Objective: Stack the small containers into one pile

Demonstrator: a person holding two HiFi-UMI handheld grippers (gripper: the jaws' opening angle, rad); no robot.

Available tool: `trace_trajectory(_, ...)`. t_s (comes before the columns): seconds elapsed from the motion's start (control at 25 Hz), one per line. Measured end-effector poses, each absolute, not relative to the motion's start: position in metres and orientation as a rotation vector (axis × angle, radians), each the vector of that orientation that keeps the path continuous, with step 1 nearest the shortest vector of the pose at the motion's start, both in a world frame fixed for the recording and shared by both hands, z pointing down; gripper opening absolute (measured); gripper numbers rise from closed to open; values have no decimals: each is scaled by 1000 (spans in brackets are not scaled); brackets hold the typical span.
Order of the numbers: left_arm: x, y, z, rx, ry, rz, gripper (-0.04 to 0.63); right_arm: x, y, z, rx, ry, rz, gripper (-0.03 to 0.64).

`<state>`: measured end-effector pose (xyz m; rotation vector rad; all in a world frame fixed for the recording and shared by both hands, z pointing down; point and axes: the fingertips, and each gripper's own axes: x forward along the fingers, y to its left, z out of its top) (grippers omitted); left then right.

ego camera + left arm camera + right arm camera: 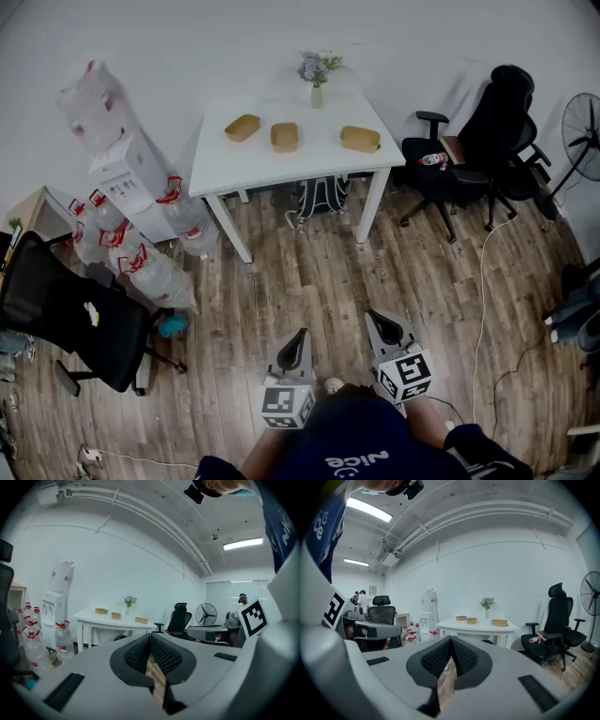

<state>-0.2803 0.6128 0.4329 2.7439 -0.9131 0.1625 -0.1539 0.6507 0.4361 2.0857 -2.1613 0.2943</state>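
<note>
Standing well back from the white table (281,171), the person holds both grippers low over the wooden floor (309,272). The left gripper (298,335) has its jaws clenched together on nothing, and the right gripper (380,319) is pressed closed and empty too. On the table, spaced apart in a row, lie the left container (243,127) toward the left edge, the middle container (285,137), and the right container (361,139) toward the right edge. A vase of flowers (317,92) stands at the far edge.
</note>
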Motion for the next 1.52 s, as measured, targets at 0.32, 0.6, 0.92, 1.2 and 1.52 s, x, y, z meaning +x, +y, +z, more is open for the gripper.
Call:
trace_trajectory(0.32,-296,584,437,2735,-902,180,20,-165,630,441,2116,-2125,323,48)
trace_trajectory(0.6,-296,542,438,2724,-885,160,20,-167,592,443,2107,-2128,349,51)
trace_trajectory(0.92,-297,507,451,2705,-850,210,20,-171,572,459,2126,-2116,442,52)
trace_trajectory(1.2,-265,478,458,2673,-857,202,20,-138,530,472,2056,-2127,465,52)
trace_trajectory(1.52,-189,436,458,2670,-904,221,20,-63,471,484,1995,-2120,504,52)
